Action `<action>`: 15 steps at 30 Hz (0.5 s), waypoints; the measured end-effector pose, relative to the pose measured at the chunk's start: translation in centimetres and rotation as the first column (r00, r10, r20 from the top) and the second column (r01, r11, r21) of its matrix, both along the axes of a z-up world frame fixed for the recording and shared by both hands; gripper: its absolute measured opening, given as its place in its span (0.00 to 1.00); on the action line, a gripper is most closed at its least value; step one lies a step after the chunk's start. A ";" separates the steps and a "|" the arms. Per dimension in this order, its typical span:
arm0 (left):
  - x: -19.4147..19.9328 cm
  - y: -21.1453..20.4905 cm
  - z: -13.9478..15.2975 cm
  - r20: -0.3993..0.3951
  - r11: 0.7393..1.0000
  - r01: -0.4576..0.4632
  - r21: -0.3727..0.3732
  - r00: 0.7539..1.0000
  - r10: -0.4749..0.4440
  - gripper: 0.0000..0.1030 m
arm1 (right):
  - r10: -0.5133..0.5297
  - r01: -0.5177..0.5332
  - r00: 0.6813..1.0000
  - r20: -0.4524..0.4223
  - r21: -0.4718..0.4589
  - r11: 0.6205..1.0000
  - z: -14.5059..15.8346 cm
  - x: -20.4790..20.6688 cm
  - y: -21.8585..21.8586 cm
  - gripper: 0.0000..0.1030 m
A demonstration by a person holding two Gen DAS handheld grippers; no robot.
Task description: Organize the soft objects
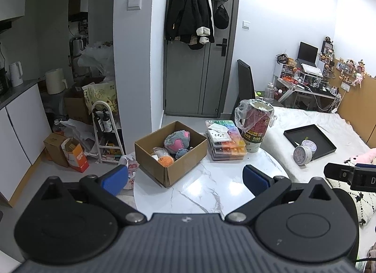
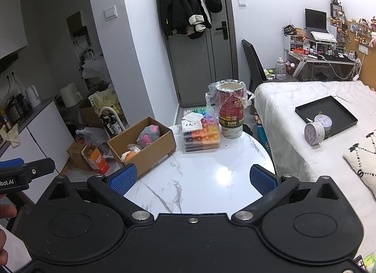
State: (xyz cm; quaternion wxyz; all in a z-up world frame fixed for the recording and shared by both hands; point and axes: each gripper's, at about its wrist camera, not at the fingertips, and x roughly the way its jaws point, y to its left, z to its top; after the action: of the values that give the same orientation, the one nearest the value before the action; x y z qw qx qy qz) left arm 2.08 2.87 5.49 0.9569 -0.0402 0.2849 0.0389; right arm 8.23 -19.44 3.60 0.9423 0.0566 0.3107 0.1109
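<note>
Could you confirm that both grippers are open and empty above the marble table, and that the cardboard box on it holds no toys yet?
Not quite: the cardboard box already holds toys, a grey-and-pink plush toy and an orange ball, as the left wrist view shows. The rest stands.

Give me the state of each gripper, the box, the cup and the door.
left gripper: open, empty.
right gripper: open, empty.
cardboard box: flaps open, soft toys inside.
paper cup: upright, plastic bag lining it.
door: shut.
</note>
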 end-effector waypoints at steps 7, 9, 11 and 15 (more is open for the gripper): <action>-0.1 -0.2 -0.1 -0.003 1.000 0.006 -0.004 1.000 -0.006 1.00 | 0.010 -0.010 1.000 -0.001 -0.010 1.000 0.0 0.0 0.3 1.00; -0.1 -0.2 -0.2 -0.004 1.000 0.006 0.001 1.000 -0.006 1.00 | 0.010 -0.010 1.000 -0.001 -0.011 1.000 0.1 0.1 0.3 1.00; -0.1 -0.3 -0.1 -0.005 1.000 0.008 -0.001 1.000 -0.008 1.00 | 0.013 -0.013 1.000 -0.002 -0.010 1.000 0.1 0.1 0.3 1.00; 0.1 -0.5 0.0 -0.009 1.000 0.024 -0.001 1.000 -0.024 1.00 | 0.015 -0.015 1.000 -0.001 -0.014 1.000 0.2 0.2 0.3 1.00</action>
State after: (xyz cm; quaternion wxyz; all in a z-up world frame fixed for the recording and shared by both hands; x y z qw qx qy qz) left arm 2.13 2.38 5.46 0.9561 -0.0368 0.2895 0.0273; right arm 8.42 -19.10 3.82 0.9417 0.0477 0.3123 0.1159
